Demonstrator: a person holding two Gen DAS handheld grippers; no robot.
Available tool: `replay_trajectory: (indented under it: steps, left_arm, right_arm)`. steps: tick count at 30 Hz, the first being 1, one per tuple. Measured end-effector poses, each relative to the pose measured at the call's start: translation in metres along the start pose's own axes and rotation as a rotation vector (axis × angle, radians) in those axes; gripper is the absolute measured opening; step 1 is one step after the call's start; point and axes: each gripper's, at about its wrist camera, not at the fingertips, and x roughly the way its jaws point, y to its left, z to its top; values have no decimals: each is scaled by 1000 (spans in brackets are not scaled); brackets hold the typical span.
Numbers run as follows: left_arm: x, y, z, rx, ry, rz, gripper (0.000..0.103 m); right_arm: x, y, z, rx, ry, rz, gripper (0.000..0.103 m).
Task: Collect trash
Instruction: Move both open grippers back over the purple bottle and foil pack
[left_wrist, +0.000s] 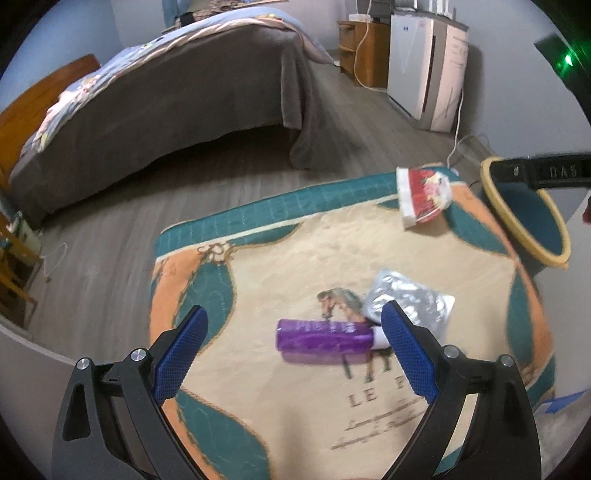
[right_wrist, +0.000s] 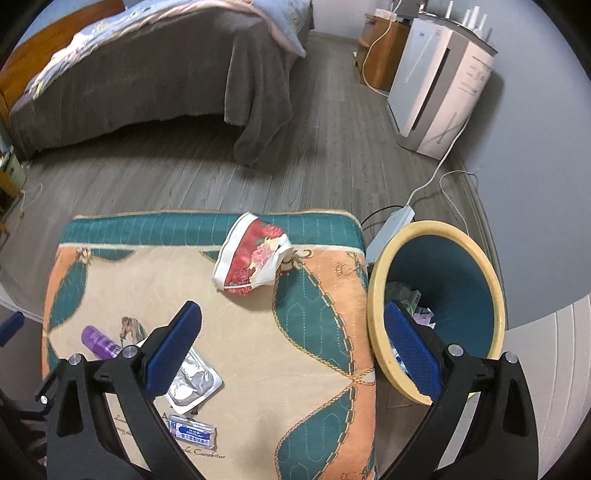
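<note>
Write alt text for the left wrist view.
The open left gripper hovers over a purple bottle lying on a patterned cushion, beside a silver foil packet. A crumpled red cup sits near the far edge, next to a yellow-rimmed bin.

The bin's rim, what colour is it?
Pale yellow; the bin itself is teal. Right wrist view shows it best.

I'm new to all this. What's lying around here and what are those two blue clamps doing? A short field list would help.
surface: patterned quilted mat with a horse print
trash on mat: purple bottle on its side; silver foil wrapper; crushed red floral paper cup; small blue-labelled packet
bin: teal wastebasket with yellow rim beside the mat, some trash inside
left gripper: open, above the bottle
right gripper: open, empty
</note>
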Motion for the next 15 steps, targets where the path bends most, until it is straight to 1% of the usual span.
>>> replay_trajectory:
  steps: [2,5,8,10,12,15]
  left_arm:
    - [10,3,-3,22,25,20,94]
    - [22,9,-4,25,61,26,94]
    - [35,17,-7,-16,102,6,94]
    - [47,18,-10,-51,148,-15,94]
    - [53,17,-13,-50,177,1,94]
    - [55,17,-13,-14,185,41,94]
  right_arm:
    - [5,2,0,-1,12,3,97]
    - [14,5,1,3,27,11,97]
    - [26,10,0,-9,52,2,97]
    - [36,16,-2,-29,77,0,97]
    - [44,23,-7,-55,97,17,97]
    - [56,38,-16,-109,132,70,97]
